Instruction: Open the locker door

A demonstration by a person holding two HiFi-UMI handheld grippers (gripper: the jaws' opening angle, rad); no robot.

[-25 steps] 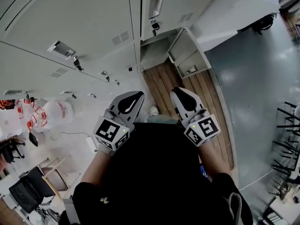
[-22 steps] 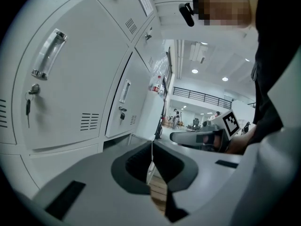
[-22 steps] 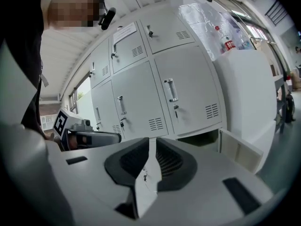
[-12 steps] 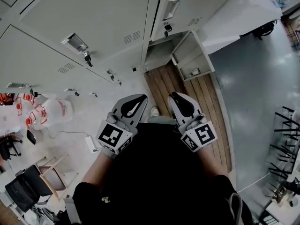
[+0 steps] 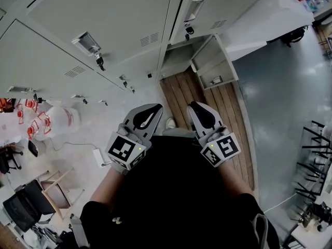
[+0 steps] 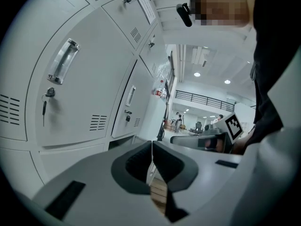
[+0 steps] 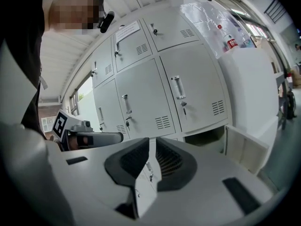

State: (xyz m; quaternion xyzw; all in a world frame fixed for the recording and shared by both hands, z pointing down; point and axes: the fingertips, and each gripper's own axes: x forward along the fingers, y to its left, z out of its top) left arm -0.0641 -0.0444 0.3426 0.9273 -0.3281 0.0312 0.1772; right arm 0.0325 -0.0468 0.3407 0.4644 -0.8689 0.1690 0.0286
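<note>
A bank of pale grey lockers (image 5: 109, 19) fills the top of the head view. Their doors are closed, with metal handles (image 5: 86, 42) and keys below them. One low locker (image 5: 176, 60) stands open, its door (image 5: 215, 61) swung out to the right. My left gripper (image 5: 150, 108) and right gripper (image 5: 196, 107) are held side by side close to the body, well short of the lockers. Both are shut with nothing between the fingers. In the right gripper view, the open door (image 7: 244, 147) sits low right under a closed door's handle (image 7: 178, 87).
Wooden planks (image 5: 207, 113) run along the floor from the open locker toward my feet. A white counter (image 5: 270, 14) stands at the right. A large water bottle (image 5: 62, 121), a chair (image 5: 26, 206) and clutter lie at the left, and dark racks (image 5: 316, 149) at the far right.
The head view has shifted, so the lockers sit lower and further right in the picture. Both grippers keep almost the same place in front of the body, still shut.
</note>
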